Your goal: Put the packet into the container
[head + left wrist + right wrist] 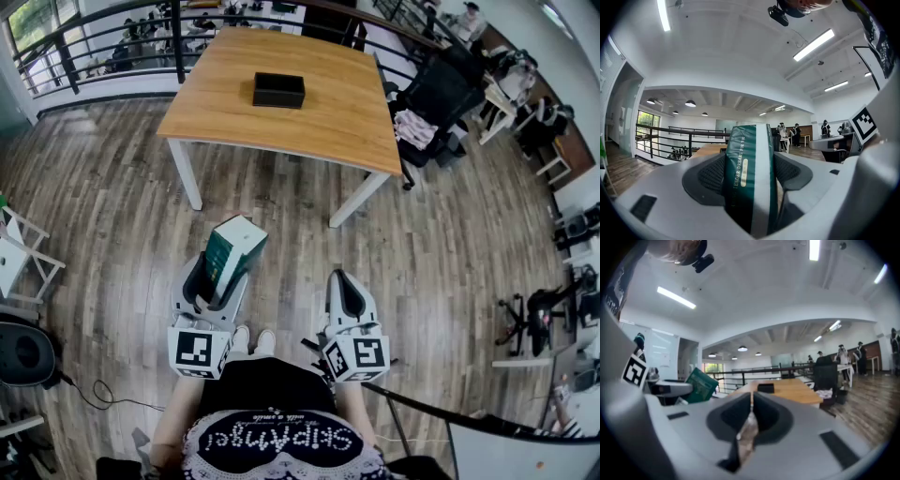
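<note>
A green and white packet stands upright between the jaws of my left gripper, which is shut on it. In the left gripper view the packet fills the gap between both pads. My right gripper is held level beside it, jaws shut with nothing between them. The black container sits on the wooden table well ahead of both grippers. In the right gripper view the container shows small on the tabletop, and the packet shows at the left.
Wooden floor lies between me and the table. A black office chair with clothes on it stands at the table's right end. A metal railing runs behind the table. A white folding stand is at the left.
</note>
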`<action>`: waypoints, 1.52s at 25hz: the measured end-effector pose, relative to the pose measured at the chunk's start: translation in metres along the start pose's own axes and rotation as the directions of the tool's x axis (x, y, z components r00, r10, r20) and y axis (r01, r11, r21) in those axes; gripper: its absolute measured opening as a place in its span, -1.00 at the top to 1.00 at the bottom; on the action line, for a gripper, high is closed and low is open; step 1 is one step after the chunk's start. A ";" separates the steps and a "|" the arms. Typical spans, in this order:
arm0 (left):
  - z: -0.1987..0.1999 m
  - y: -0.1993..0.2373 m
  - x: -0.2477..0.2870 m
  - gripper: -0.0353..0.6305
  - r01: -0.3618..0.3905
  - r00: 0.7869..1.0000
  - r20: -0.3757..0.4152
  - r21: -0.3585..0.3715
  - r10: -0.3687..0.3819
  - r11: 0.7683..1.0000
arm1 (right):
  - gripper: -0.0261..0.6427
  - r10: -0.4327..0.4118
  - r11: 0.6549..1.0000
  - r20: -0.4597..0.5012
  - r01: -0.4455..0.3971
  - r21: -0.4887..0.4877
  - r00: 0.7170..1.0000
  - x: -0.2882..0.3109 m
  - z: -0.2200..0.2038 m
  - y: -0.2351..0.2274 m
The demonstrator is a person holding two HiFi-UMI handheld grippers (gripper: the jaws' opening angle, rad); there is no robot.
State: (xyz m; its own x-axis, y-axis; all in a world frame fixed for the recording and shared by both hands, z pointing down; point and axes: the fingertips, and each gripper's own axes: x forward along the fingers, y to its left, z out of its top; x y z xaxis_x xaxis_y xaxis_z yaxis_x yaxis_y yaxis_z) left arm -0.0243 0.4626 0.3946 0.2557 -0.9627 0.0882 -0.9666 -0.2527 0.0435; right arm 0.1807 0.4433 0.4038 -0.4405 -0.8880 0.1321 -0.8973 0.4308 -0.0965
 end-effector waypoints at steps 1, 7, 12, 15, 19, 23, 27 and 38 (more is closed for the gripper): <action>0.000 -0.002 -0.001 -0.14 -0.001 1.000 0.000 0.001 0.001 1.000 | 0.80 0.001 1.000 0.000 -0.001 -0.001 1.000 -0.002 0.000 -0.001; -0.001 -0.012 -0.001 -0.14 -0.018 1.000 0.019 0.019 0.018 1.000 | 0.80 0.029 0.999 0.000 -0.029 -0.015 1.000 -0.005 0.000 -0.008; 0.000 -0.018 -0.008 -0.14 -0.073 0.997 0.025 -0.016 0.073 0.997 | 0.80 0.117 0.993 -0.015 -0.117 -0.031 0.993 0.005 -0.002 -0.001; 0.000 -0.018 -0.013 -0.14 -0.077 0.997 0.023 0.003 0.077 0.997 | 0.80 0.147 0.989 -0.020 -0.148 -0.026 0.989 0.005 -0.007 0.007; 0.001 -0.020 -0.018 -0.14 -0.072 0.997 0.036 0.003 0.072 0.997 | 0.80 0.145 0.989 0.002 -0.145 -0.025 0.989 -0.003 -0.008 0.009; 0.001 -0.029 -0.010 -0.14 -0.049 0.998 0.030 -0.006 0.049 0.999 | 0.80 0.125 0.992 0.005 -0.125 -0.022 0.992 -0.009 -0.007 -0.001; -0.001 -0.035 -0.008 -0.14 -0.032 0.999 0.037 0.015 0.031 0.999 | 0.80 0.103 0.995 -0.001 -0.103 -0.015 0.995 -0.018 -0.010 -0.008; -0.002 -0.038 0.004 -0.14 -0.024 1.000 0.010 0.003 0.024 1.000 | 0.80 0.071 0.997 -0.023 -0.070 0.019 0.997 -0.022 -0.015 -0.030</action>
State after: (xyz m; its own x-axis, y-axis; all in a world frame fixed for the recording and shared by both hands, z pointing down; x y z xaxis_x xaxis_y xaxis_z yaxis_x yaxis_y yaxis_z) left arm 0.0135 0.4681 0.3956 0.2326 -0.9693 0.0790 -0.9724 -0.2303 0.0380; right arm 0.2164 0.4525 0.4182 -0.5033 -0.8515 0.1472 -0.8634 0.4888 -0.1247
